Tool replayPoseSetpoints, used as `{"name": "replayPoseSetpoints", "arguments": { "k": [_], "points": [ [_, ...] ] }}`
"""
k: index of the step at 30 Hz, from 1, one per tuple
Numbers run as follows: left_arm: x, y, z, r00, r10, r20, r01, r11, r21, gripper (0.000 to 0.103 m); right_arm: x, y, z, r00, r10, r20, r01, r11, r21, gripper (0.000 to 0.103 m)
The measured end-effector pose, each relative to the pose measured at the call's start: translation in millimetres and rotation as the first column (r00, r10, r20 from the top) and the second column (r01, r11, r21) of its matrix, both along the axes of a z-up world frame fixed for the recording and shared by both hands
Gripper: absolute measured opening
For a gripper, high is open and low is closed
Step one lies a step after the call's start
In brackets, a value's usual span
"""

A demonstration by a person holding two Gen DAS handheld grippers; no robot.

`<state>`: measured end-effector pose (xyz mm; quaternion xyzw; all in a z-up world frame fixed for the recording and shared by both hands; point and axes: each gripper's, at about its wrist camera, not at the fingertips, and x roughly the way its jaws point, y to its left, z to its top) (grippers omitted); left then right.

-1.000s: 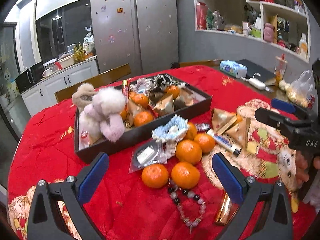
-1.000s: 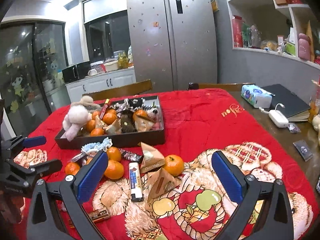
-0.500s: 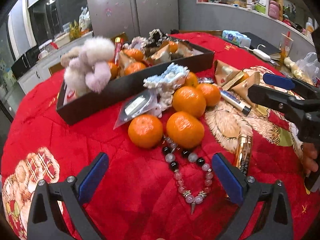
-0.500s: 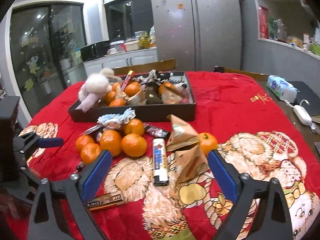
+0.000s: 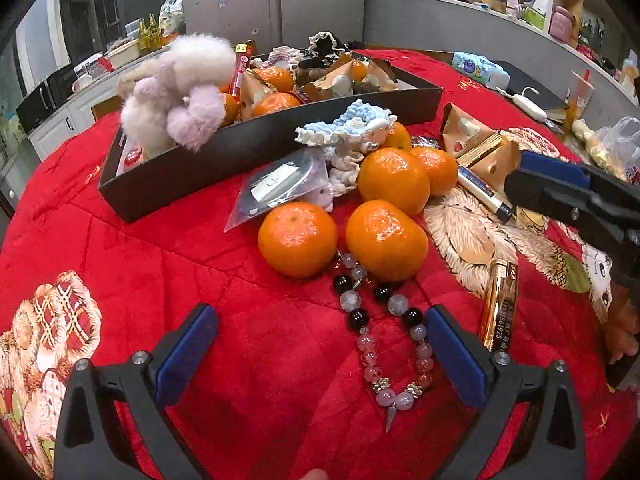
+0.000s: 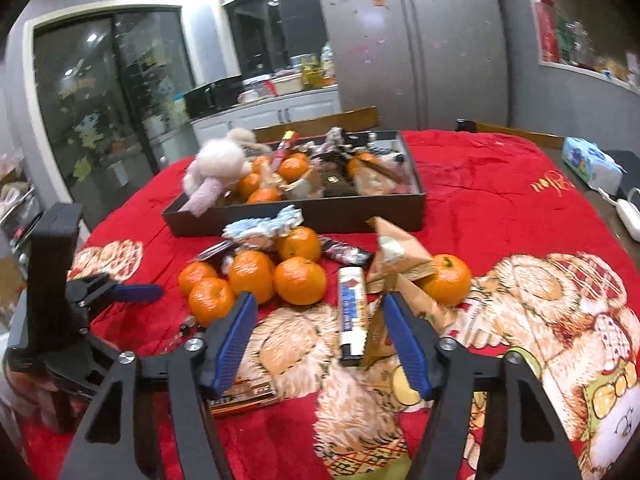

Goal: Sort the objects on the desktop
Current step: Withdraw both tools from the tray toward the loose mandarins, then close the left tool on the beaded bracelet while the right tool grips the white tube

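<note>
Partly sorted: a dark tray [image 5: 256, 148] on the red tablecloth [image 5: 120, 256] already holds oranges, a plush toy [image 5: 180, 92] and snacks. Several oranges [image 5: 386, 238], a bead bracelet [image 5: 376, 336], a lighter [image 6: 352, 312] and snack packets [image 6: 400, 252] lie loose before it. The left gripper [image 5: 320, 356] hangs wide apart over the bracelet. The right gripper [image 6: 320, 340], jaws just narrowing, holds nothing.

Indoor ceiling lighting, moderately bright. Recessed lamps reflect in the dark glass door [image 6: 100, 128] at far left. Glare spots mark the tangerines [image 5: 386, 240]. Right wrist view shows motion blur. Fisheye distortion bends both views; corners vignette black.
</note>
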<state>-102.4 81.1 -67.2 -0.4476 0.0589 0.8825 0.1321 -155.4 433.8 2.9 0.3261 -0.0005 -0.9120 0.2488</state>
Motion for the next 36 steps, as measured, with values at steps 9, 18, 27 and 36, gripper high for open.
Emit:
{"name": "replayPoseSetpoints", "arguments": {
  "k": [9,18,27,36],
  "points": [
    [-1,-2,0,1.0,-0.001,0.0,0.001,1.0,-0.002,0.103,-7,-3,-8,0.997,0.037,0.062,-0.037,0.999,-0.008,0.055],
    [-5,-1,1,1.0,-0.001,0.0,0.001,1.0,0.001,0.103,-26,-1,-28,0.982,-0.021,0.189,0.01,0.998,0.058,0.053],
    [-3,-2,5,1.0,-0.003,-0.018,0.003,1.0,0.023,0.089,-19,-15,-29,0.987,-0.004,0.158,-0.024,0.984,0.174,0.022],
    [4,-2,14,0.998,-0.032,-0.055,0.034,0.998,0.043,0.021,-18,-7,-29,0.985,0.011,0.173,-0.034,0.99,0.134,0.022]
  ]
}}
